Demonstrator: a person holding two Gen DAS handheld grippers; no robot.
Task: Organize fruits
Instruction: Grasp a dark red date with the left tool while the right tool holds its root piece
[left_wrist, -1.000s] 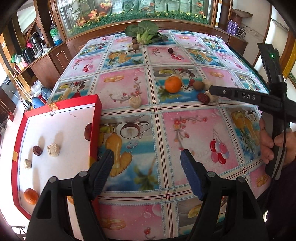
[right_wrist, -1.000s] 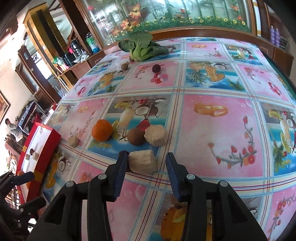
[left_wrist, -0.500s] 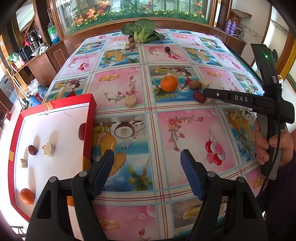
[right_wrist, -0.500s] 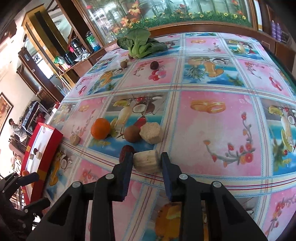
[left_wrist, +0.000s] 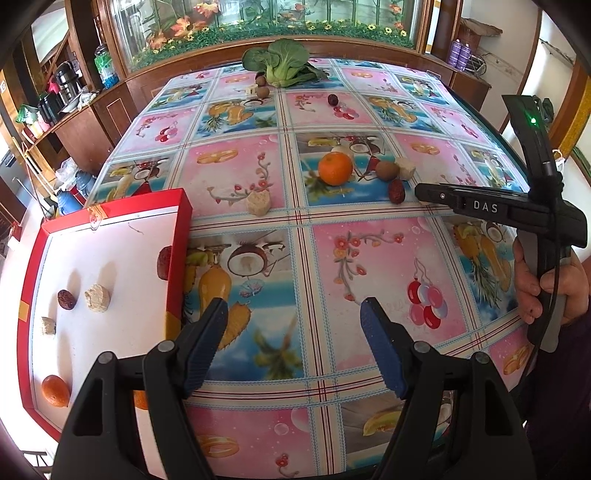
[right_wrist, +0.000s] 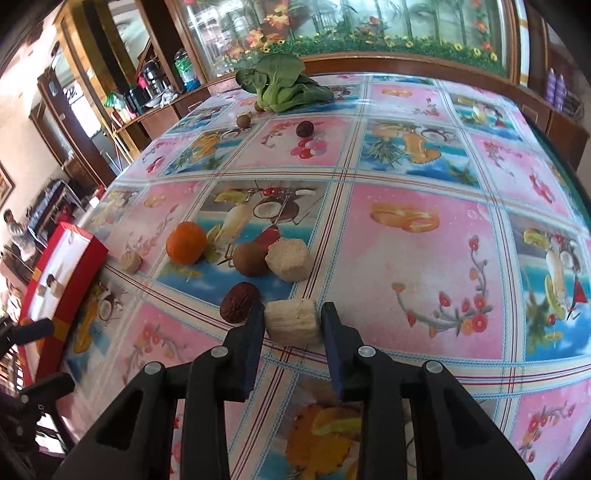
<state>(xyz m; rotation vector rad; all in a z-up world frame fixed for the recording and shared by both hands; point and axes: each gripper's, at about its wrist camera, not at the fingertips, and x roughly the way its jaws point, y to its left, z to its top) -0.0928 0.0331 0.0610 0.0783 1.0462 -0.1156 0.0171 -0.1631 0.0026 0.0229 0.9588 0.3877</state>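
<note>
Currently the sorting is partly done. The red tray (left_wrist: 177, 236) at the near left of the tabletop (left_wrist: 369, 258) already holds a dark date (left_wrist: 67, 299), a pale cut chunk (left_wrist: 97, 297), a smaller pale piece (left_wrist: 48, 325), an orange fruit (left_wrist: 55, 390) at its near end and another dark fruit (left_wrist: 163, 257) against its right wall.

Outstanding on the tabletop: an orange (right_wrist: 185, 242), a brown round fruit (right_wrist: 250, 259), a red date (right_wrist: 239, 302), a pale chunk (right_wrist: 290, 259) touching the brown fruit, and a small pale piece (right_wrist: 130, 262) near the tray. At the far end lie a leafy green vegetable (right_wrist: 282, 86), two small brown fruits beside it and a dark round fruit (right_wrist: 305, 129).

The right claw (right_wrist: 291, 325) has just been closing and now clamps a pale cylindrical chunk (right_wrist: 291, 322) between both pads, at the tabletop, just right of the red date. The left claw (left_wrist: 291, 325) stands open and empty above the tabletop, beside the tray.

Judgement: under half is complete; the gripped chunk has yet to reach the tray.
</note>
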